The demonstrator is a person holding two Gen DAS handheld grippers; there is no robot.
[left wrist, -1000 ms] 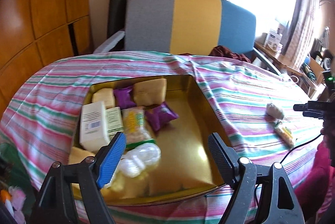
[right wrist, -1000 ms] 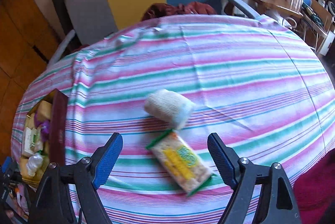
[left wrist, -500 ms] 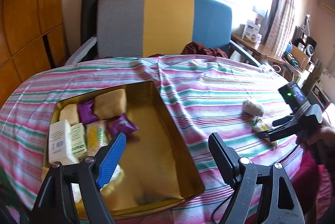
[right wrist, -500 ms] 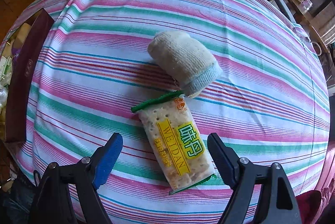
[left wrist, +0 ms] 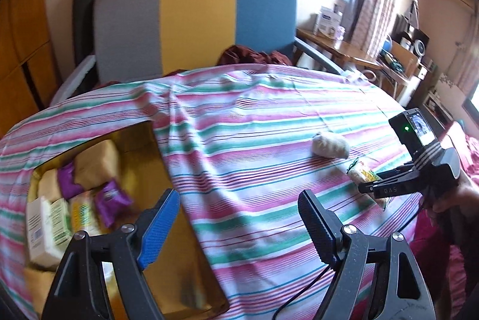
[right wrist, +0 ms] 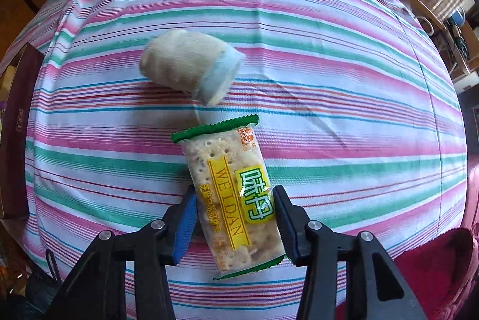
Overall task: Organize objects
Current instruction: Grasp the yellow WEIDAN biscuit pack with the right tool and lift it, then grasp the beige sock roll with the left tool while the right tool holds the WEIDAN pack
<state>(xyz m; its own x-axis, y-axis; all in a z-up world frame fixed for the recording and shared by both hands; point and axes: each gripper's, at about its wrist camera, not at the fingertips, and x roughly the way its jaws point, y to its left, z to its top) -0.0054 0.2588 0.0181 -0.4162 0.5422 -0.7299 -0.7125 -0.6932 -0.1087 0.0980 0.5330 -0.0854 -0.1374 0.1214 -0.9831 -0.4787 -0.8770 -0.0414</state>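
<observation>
The cracker packet (right wrist: pixel 232 197) lies flat on the striped tablecloth (right wrist: pixel 344 116), its green top seam just short of the rolled sock (right wrist: pixel 188 67), and your right tongs (right wrist: pixel 235 219) have just been closing on its lower half. One pad sits against each long edge, pinching it; the wrapper puckers at the right pad. In the left view the same packet (left wrist: pixel 363 175) shows partly hidden under that tool, well apart from the gold tin (left wrist: pixel 155 158) at the table's left side.

To do this pickup well, squeeze only until the wrapper stops slipping, since the crackers inside would likely crack under more. You are gripping low, so I would expect the free top end to sag when you lift; raise it straight up and clear of the sock before swinging across. Carry it over the tin's near wall rather than dragging it on the cloth.

Your left tongs (left wrist: pixel 236 218) stand spread with nothing between them, hovering above the cloth beside the tin.

By count: one packet and one sock out on the cloth. In the tin I can make out two purple pouches (left wrist: pixel 112 200), a white box (left wrist: pixel 39 230), a tan wrapped block (left wrist: pixel 97 161) and a yellow-green packet (left wrist: pixel 82 212); the rest is too blurred to number.
</observation>
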